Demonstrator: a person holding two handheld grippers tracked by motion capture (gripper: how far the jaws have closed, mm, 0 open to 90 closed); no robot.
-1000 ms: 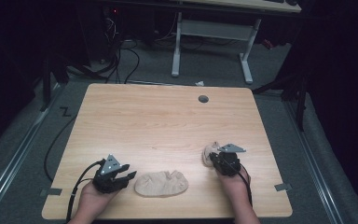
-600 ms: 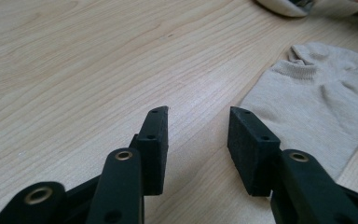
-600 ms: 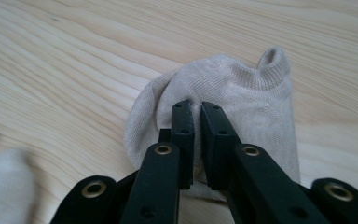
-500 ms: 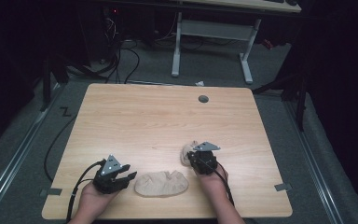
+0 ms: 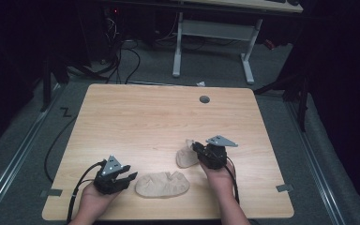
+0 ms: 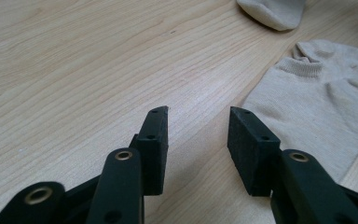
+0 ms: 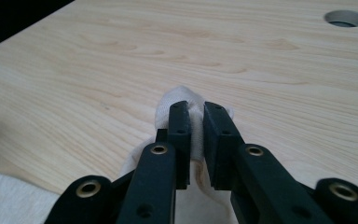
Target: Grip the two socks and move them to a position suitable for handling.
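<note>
Both grippers differ: right gripper [image 7: 196, 112] pinches a sock [image 7: 186, 100], left gripper [image 6: 198, 123] gapes.

Left gripper [image 5: 127, 177]: black body, grey three-cornered plate on top, black cable trailing back past the bare hand and forearm, no sleeve showing. Its two black jaws are flat arms with brass-ringed pivot holes, ending in blocky black pads [image 6: 154, 144] set with small screws.

Right gripper [image 5: 194, 148]: same black build, grey three-cornered plate, black cable along the bare wrist; brass-ringed holes and screw-dotted black pads [image 7: 180, 140].
</note>
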